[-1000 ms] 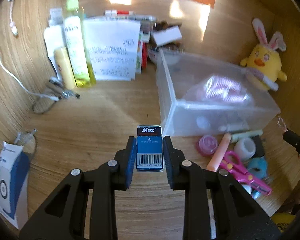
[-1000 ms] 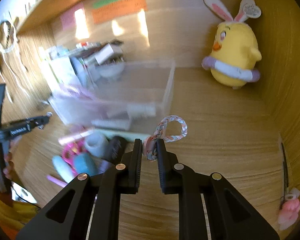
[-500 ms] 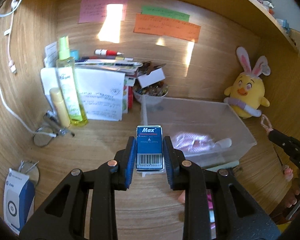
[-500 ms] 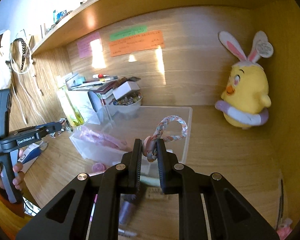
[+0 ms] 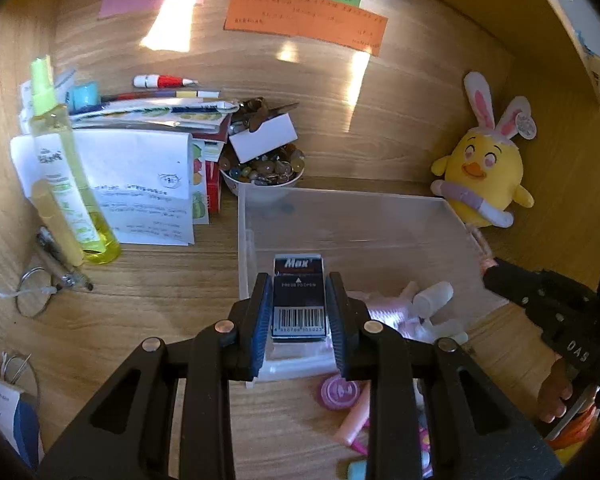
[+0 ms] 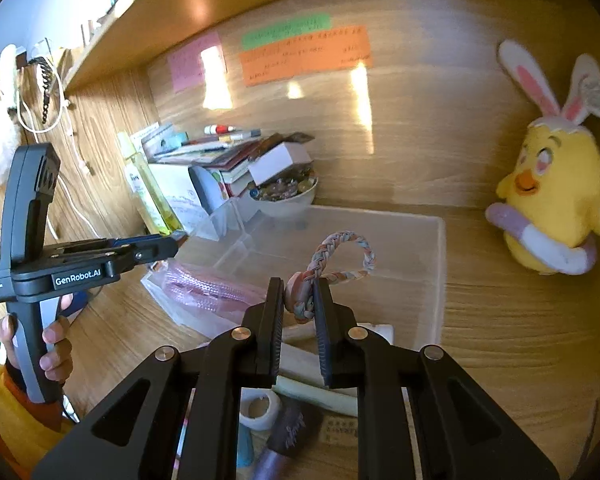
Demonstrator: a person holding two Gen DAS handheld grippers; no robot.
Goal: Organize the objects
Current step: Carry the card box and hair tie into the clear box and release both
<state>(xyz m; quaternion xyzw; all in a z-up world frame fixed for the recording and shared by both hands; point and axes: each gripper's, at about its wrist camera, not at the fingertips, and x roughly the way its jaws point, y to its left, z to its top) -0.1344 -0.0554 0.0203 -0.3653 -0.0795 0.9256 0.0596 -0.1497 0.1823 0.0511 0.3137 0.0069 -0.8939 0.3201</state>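
My left gripper is pinching the Max staple box above the clear bin; my right gripper is clamping a braided bracelet over that bin on the tabletop.

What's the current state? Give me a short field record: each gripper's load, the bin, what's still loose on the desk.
left gripper: jaws shut on Max staple box, held over the bin's near left corner
right gripper: jaws shut on braided bracelet, above the bin
clear plastic bin: open top, holds a pink packet
loose in front of bin: pink round case, tape roll
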